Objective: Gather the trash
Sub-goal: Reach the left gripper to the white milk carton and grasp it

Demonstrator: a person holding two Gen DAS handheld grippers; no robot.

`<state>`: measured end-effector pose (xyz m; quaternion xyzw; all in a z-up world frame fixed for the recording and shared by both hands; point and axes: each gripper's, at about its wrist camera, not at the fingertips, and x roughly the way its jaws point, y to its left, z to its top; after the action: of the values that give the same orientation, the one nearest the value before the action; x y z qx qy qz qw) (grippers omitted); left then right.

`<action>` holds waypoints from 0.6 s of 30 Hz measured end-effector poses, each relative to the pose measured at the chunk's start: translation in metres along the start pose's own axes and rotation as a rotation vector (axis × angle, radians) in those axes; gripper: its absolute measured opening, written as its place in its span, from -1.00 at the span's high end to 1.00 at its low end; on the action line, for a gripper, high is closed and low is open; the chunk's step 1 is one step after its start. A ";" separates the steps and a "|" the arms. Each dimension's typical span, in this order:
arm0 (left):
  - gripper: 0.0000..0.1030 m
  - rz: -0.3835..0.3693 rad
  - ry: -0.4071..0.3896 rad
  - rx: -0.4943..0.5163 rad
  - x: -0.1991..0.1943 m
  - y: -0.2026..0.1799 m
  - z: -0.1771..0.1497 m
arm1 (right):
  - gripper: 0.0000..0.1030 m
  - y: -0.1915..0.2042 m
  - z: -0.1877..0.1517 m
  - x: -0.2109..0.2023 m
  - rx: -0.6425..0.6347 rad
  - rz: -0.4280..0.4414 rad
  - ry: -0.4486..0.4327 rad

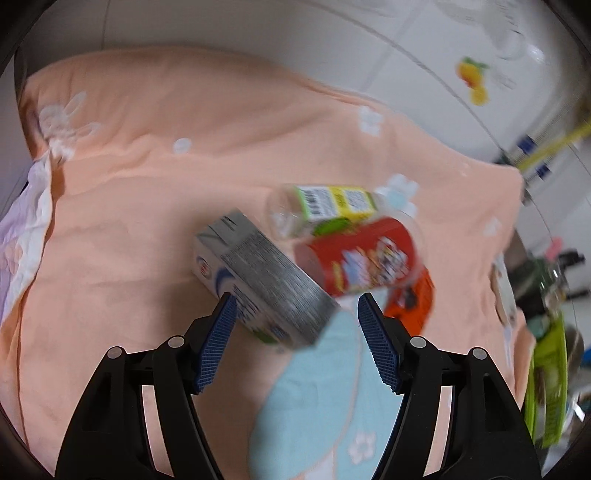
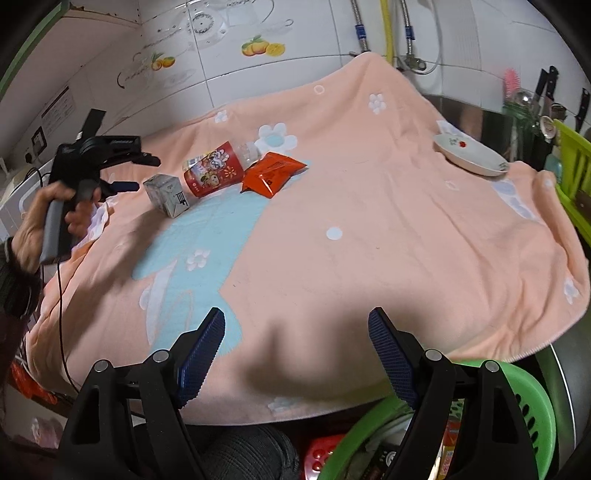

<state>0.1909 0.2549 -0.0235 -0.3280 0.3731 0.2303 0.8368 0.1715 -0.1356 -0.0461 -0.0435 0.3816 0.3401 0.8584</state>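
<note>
Cloth cover (image 2: 369,229): soft matt fleece | carton (image 1: 258,280): printed paperboard | bottle (image 1: 332,210): clear glossy plastic | pouch (image 2: 271,173): shiny orange foil | dish (image 2: 471,153): glazed ceramic | basket (image 2: 532,413): green plastic | wall tiles (image 2: 295,29): glossy white | claw pads (image 2: 201,354): ribbed blue rubber

The left wrist view looks steeply down along its tongs (image 1: 295,306) at the blanket (image 1: 147,221), close to the carton (image 1: 258,280), bottles and packet (image 1: 413,299) at frame centre, blurred. The right wrist view looks from the near edge of the desk, farther back, across the blanket (image 2: 351,221) toward the tiled wall (image 2: 258,74). Both share the carton (image 2: 166,195), the red bottle (image 2: 214,170), the packet (image 2: 273,173) and the blue patch; the right view also shows the left tongs (image 2: 140,173) at its left.
</note>
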 end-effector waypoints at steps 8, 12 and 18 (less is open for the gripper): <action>-0.31 0.065 0.024 -0.123 0.033 0.015 0.020 | -0.50 -0.003 0.009 0.020 -0.007 0.032 0.018; -0.34 0.090 0.029 -0.144 0.042 0.014 0.025 | -0.50 -0.003 0.016 0.032 -0.016 0.043 0.028; -0.39 0.132 0.036 -0.154 0.053 0.010 0.030 | -0.50 -0.002 0.025 0.045 -0.024 0.062 0.039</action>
<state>0.2315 0.2911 -0.0534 -0.3703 0.3899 0.3069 0.7853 0.2099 -0.1040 -0.0601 -0.0484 0.3953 0.3703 0.8392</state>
